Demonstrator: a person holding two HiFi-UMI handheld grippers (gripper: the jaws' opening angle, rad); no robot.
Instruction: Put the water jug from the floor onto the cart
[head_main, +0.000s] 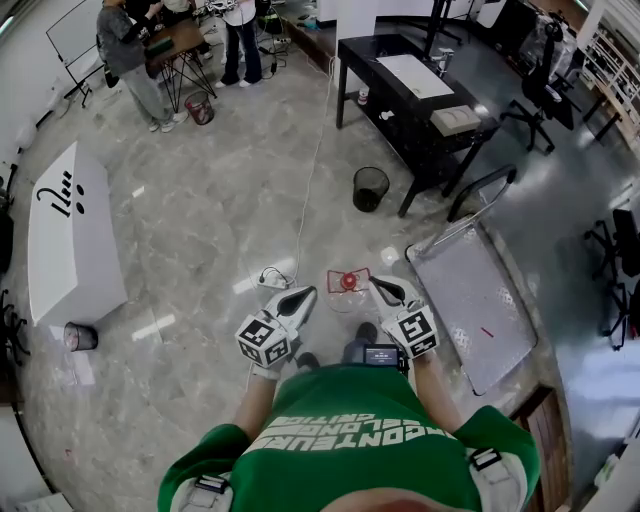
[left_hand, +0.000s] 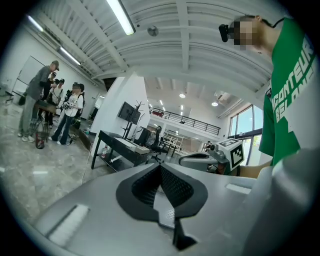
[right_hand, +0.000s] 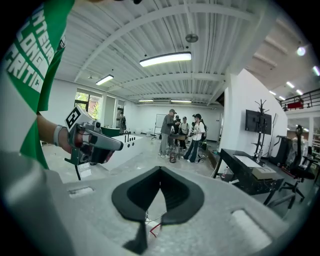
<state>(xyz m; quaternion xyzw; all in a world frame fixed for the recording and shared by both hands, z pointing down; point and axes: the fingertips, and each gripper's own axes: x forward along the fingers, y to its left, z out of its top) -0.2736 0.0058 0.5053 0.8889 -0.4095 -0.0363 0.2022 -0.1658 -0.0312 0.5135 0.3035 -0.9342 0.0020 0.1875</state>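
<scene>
green shirt (head_main: 370, 440) of the person fills the bottom of the head view, nearest of all. far left on the pale stone floor (head_main: 200, 220) stands a long white bench (head_main: 70, 240), with a small round bin (head_main: 80, 337) just at its near end. next comes the left gripper (head_main: 303, 294), pointing away from the person; in the left gripper view its jaws are pressed together with nothing between them. just beside its tip lies a white power strip (head_main: 272, 280), its cable (head_main: 313, 180) running away across the floor. the water jug (head_main: 348, 282) sits on the floor between the two gripper tips, seen from above, clear with red at its top; whether either gripper touches it i cannot tell. the right gripper (head_main: 382, 290) is just right of the jug, and the right gripper view shows its jaws closed tight and empty as well. farther off stands a black mesh waste bin (head_main: 370, 188), then a black table (head_main: 375, 60). rightmost is the cart (head_main: 480, 300), a flat grey platform with its handle (head_main: 480, 192) at the far end, near the jug but apart from it.
</scene>
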